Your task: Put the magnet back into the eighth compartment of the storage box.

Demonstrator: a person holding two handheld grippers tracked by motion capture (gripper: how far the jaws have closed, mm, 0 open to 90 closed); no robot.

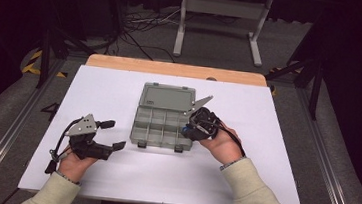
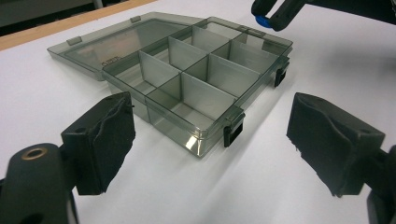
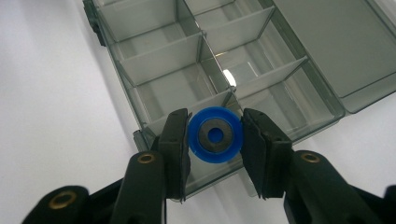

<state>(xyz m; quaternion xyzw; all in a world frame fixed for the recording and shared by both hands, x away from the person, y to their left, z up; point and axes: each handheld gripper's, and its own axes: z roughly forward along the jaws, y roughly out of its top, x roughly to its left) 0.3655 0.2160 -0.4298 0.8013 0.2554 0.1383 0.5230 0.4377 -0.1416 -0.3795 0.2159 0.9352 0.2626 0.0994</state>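
My left gripper (image 1: 113, 134) sits over the bare white table (image 1: 111, 175) to the left of the box, its jaws spread wide with nothing between them. In the left gripper view the two black pads (image 2: 107, 140) frame the near corner of the organizer box (image 2: 187, 88), well short of it, with white table showing between them.

Moving right, the smoky grey transparent organizer box (image 1: 162, 128) lies near the middle of the table with its lid (image 1: 167, 98) folded flat open on the far side. Thin dividers split the tray into small compartments, and every one I can see into looks bare. Two dark latches (image 1: 140, 144) sit on the near edge. There is a small embossed mark on the lid (image 2: 110, 59) in the left gripper view, but it is too small and faint for me to read. I find no other label or brand.

Further right, my right gripper (image 1: 187, 129) is at the box's right edge, over its near right corner. Its jaws are partly closed on a blue ring (image 3: 215, 134) with a dark grey inner disc and a blue centre; both pads press against its rim, so I have it firmly pinched. In the right gripper view the ring hangs above the compartment at the box's corner. In the left gripper view the blue piece (image 2: 261, 20) shows above the box's far rim.
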